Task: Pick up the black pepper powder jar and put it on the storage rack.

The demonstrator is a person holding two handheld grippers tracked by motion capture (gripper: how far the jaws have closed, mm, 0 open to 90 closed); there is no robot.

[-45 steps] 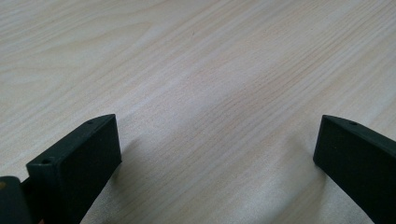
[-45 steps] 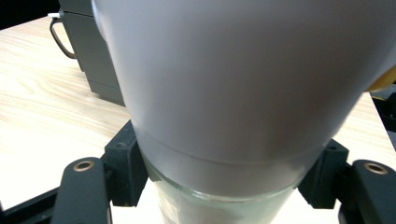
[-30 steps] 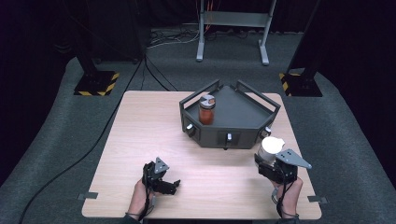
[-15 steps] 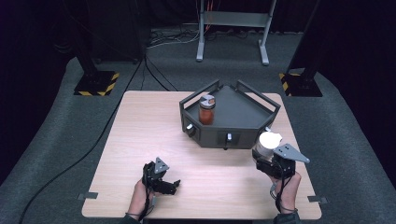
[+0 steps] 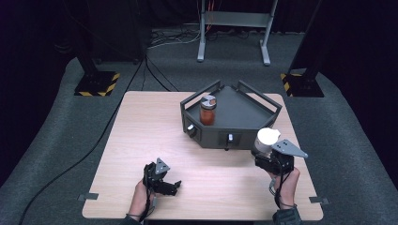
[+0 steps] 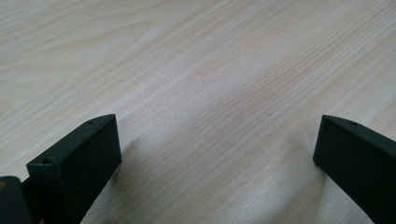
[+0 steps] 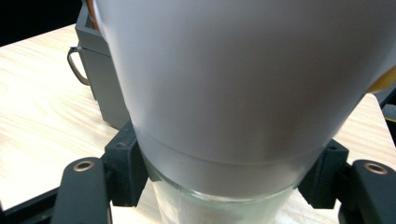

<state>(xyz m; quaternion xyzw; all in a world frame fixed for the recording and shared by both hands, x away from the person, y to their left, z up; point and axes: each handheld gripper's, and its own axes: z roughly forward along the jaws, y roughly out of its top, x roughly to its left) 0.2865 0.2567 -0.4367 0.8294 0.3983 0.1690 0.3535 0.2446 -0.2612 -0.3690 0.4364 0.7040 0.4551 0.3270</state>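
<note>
The white-lidded clear glass jar (image 7: 224,93) stands upright, lid up, clamped below its lid between the jaws of the right gripper (image 5: 268,152). The right gripper view shows the glass wall under the lid; the high view (image 5: 266,137) shows just the round white top, at the near right of the light wooden table (image 5: 155,131), just beside the dark grey three-sided tray (image 5: 244,112) (a red-filled jar (image 5: 207,110) stands inside). The left gripper (image 6: 215,154), near left, has its jaws wide apart over bare wood.
</note>
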